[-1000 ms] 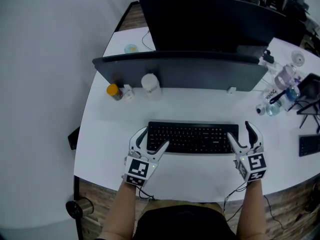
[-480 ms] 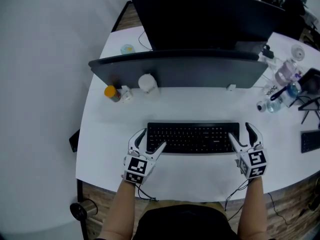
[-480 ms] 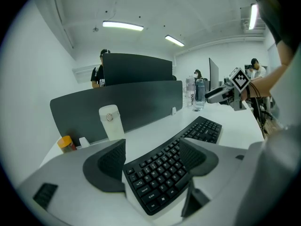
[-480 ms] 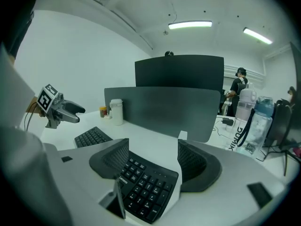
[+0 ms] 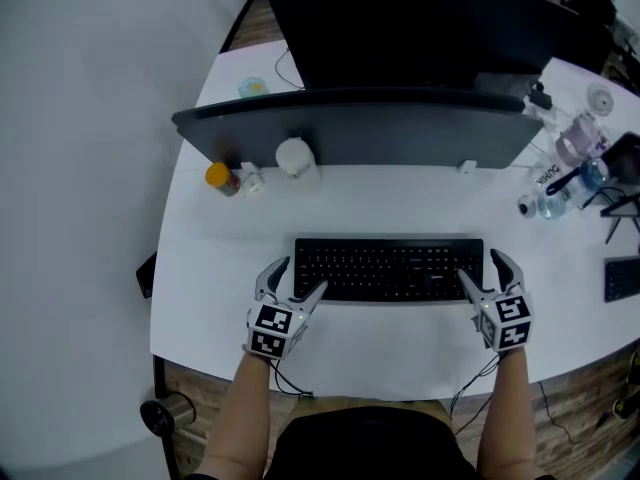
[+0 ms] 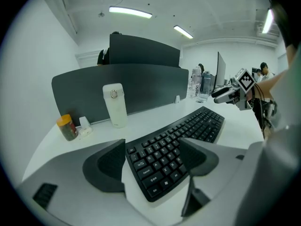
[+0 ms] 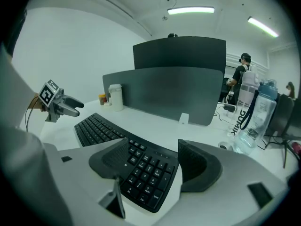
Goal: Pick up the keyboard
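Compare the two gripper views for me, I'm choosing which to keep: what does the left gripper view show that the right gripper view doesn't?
Only the left gripper view: the right gripper and the left end of the keyboard between open jaws. Only the right gripper view: the left gripper and the keyboard's number-pad end between open jaws. Both: the keyboard, the white bottle and the grey divider.

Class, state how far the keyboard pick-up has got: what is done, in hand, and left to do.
Done: the left gripper and right gripper each straddle one end of the keyboard. In hand: both sets of jaws stand apart, not clamped. To do: close both, then lift; the keyboard lies on the desk.
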Motion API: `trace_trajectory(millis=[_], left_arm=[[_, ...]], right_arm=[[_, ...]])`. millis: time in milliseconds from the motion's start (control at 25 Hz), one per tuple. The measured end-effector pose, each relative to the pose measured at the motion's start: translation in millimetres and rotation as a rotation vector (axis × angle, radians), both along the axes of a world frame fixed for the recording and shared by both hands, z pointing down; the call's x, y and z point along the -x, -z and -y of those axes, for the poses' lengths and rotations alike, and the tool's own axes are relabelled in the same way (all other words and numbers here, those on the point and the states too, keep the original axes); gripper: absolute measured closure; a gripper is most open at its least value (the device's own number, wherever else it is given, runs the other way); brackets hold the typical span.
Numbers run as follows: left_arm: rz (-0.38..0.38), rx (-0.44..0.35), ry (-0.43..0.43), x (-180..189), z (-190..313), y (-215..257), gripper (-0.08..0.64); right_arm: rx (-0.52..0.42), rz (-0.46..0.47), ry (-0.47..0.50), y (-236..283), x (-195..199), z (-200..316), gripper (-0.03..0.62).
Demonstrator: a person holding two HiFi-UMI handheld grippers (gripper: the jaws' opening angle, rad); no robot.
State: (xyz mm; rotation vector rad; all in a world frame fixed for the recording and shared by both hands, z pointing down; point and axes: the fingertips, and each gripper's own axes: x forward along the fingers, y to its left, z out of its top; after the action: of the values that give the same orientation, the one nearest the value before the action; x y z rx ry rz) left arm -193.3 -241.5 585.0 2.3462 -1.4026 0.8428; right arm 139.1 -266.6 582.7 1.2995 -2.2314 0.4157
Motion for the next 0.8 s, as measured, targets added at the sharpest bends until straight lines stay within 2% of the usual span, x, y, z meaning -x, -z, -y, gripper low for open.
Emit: trace_trajectory(millis=[280,480,800], left_arm=[[-0.015,0.085,-0.01,8,-7,-24,0.209],[-0.085,0.139,-0.008,7,-5,-33,0.198],[-0.086,0.206,-0.009,8,-3,-49,0.187]], right_arm=[[0.083,-0.018,-0.019,-27,-7,-5,0.295],[0.137,-0.012,-0.043,-43,-16,-8,0.295],[0.217,0.01,-0.063,-63,-25,-11,0.295]])
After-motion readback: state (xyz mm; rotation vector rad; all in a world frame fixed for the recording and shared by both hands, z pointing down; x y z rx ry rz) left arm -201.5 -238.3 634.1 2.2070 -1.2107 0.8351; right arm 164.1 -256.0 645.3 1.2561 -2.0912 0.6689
